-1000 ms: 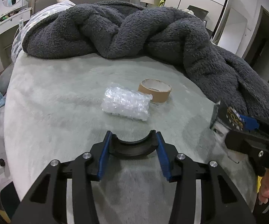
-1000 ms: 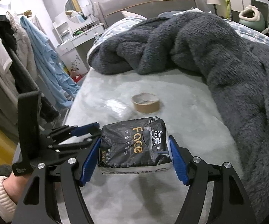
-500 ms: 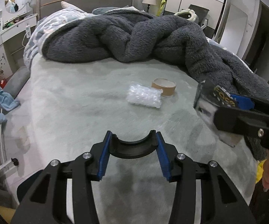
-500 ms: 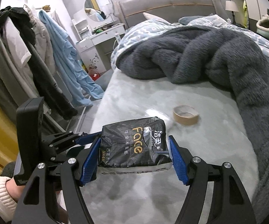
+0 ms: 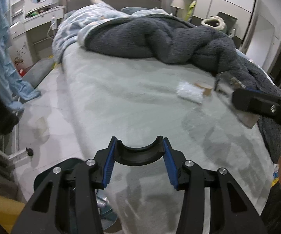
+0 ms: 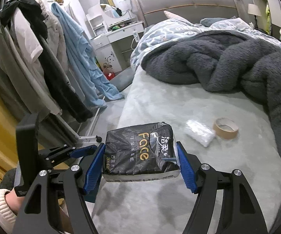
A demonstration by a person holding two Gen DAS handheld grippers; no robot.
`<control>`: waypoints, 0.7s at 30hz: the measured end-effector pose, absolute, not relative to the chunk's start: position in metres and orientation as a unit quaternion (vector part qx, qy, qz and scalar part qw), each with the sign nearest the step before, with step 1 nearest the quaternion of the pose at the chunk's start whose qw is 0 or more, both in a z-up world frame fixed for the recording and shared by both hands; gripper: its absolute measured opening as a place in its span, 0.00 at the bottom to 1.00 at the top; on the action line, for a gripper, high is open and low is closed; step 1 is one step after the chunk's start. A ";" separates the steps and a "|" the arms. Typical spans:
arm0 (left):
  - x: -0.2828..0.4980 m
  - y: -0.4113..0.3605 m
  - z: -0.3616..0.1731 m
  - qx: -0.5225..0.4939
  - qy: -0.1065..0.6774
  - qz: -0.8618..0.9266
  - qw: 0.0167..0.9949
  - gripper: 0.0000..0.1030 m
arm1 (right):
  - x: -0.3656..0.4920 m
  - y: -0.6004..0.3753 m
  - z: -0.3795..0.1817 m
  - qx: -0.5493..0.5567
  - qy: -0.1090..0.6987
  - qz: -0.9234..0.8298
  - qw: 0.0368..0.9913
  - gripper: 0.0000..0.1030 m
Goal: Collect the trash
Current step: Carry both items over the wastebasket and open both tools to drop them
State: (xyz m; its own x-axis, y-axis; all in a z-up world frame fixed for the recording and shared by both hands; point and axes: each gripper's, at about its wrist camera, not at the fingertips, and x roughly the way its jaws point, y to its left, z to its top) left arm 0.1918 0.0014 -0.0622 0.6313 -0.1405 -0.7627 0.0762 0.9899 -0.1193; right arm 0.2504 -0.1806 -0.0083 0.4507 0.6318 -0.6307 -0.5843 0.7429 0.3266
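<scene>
Bedroom. Bed (image 6: 179, 117) takes up most of both views; bare part is a pale grey-green plush cover. Padded beige headboard (image 6: 187, 3) at the far end. Dark grey fleece blanket (image 6: 228, 62) heaped across the upper half and down the right edge, over a blue patterned quilt (image 6: 171, 31). Left of the bed: rack of hanging clothes (image 6: 33, 54) with a light blue garment (image 6: 78, 50), then a white dresser (image 6: 119, 35) with a round mirror (image 6: 115, 3). White wardrobe doors (image 5: 224, 7) on the far right in the left wrist view.

Right gripper (image 6: 140, 159): blue pads clamped on either side of a black tissue pack (image 6: 139, 150), held above the bed's near end. Print on the pack: "Face" in gold, white Chinese characters beside it, smaller lines too small to read.

Left gripper (image 5: 138, 159): jaws apart, nothing between them, hanging over the bed's near left corner.

On the cover, mid-bed toward the blanket: crumpled clear plastic wrap (image 6: 199, 134), and touching or just beside it a brown tape roll (image 6: 226, 127) lying flat. No writing legible on either.
</scene>
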 end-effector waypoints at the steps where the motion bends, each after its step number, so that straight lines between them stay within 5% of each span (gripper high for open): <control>1: 0.190 0.008 -0.064 -0.041 0.429 -0.055 0.901 0.47 | 0.250 -0.177 -0.007 0.028 0.383 0.359 0.851 0.69; 21: 0.166 0.089 -0.079 -0.074 0.453 -0.011 0.888 0.47 | 0.234 -0.080 0.001 -0.023 0.381 0.400 0.833 0.69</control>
